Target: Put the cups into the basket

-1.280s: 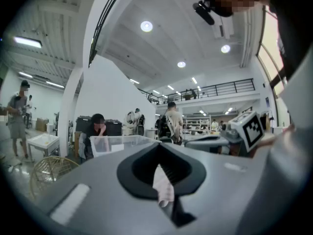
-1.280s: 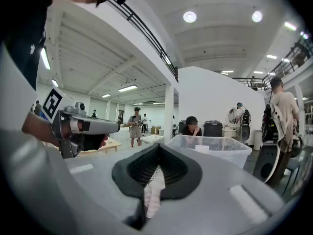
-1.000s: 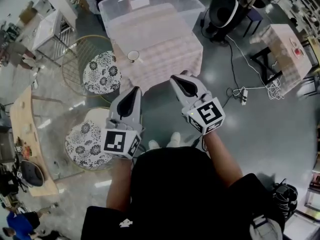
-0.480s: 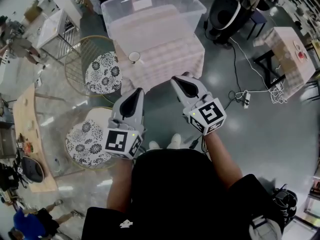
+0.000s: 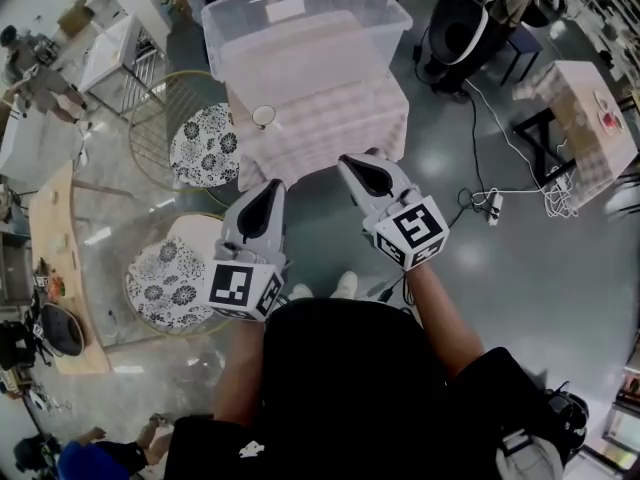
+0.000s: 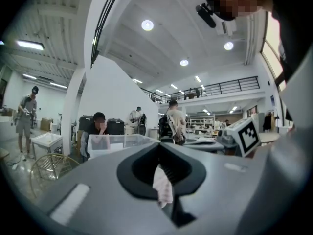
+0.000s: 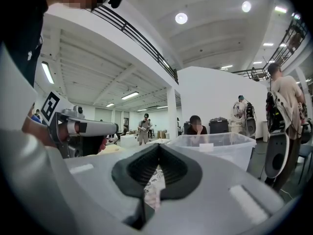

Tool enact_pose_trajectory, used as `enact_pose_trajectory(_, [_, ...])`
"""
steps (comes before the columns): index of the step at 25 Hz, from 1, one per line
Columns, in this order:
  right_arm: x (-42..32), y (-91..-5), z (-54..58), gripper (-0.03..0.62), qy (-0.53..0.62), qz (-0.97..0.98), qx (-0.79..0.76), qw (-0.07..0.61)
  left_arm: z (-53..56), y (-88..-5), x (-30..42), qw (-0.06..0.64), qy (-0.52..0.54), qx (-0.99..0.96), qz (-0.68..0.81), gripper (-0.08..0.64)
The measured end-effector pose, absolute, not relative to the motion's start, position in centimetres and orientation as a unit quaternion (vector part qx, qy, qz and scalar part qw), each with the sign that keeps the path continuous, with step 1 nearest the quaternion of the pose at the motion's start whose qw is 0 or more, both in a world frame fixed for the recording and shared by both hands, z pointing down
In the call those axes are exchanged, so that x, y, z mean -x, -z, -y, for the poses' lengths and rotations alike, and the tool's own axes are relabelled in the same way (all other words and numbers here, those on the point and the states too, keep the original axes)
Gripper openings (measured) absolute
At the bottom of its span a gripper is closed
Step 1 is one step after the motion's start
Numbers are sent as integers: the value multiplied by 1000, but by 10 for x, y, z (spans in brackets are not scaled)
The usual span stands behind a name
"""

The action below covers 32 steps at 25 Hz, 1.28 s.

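Observation:
A small white cup (image 5: 264,116) stands on the left edge of a table with a pale checked cloth (image 5: 340,118). Behind it on the table sits a large clear plastic bin (image 5: 300,28), also visible in the left gripper view as the clear bin (image 6: 117,143) and in the right gripper view as the clear bin (image 7: 215,148). My left gripper (image 5: 272,183) and right gripper (image 5: 348,159) hover side by side in front of the table, short of the cup. Both are shut with nothing between the jaws, as the left gripper (image 6: 158,145) and right gripper (image 7: 158,146) show in their own views.
Two gold wire seats with floral cushions (image 5: 205,143) (image 5: 165,283) stand left of the table. A person (image 6: 98,126) sits behind the bin. A black chair (image 5: 455,23), floor cables (image 5: 480,193) and another covered table (image 5: 580,108) are to the right. A wooden bench (image 5: 55,258) lies far left.
Both grippers stay shut and keep nearly the same place. The head view drifts slightly, and people at the left edge have walked on.

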State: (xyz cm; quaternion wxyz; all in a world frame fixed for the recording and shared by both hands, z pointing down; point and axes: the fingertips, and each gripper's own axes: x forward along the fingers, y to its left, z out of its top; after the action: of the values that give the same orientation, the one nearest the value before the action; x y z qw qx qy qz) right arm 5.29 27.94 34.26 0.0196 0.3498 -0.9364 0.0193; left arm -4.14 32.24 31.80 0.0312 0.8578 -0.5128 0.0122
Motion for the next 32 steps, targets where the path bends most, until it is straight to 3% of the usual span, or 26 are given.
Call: enact_pose_trajectory(32, [-60, -357, -245, 0, -29, 938, -344, 30, -290, -336, 40, 50, -19, -849, 526, 6])
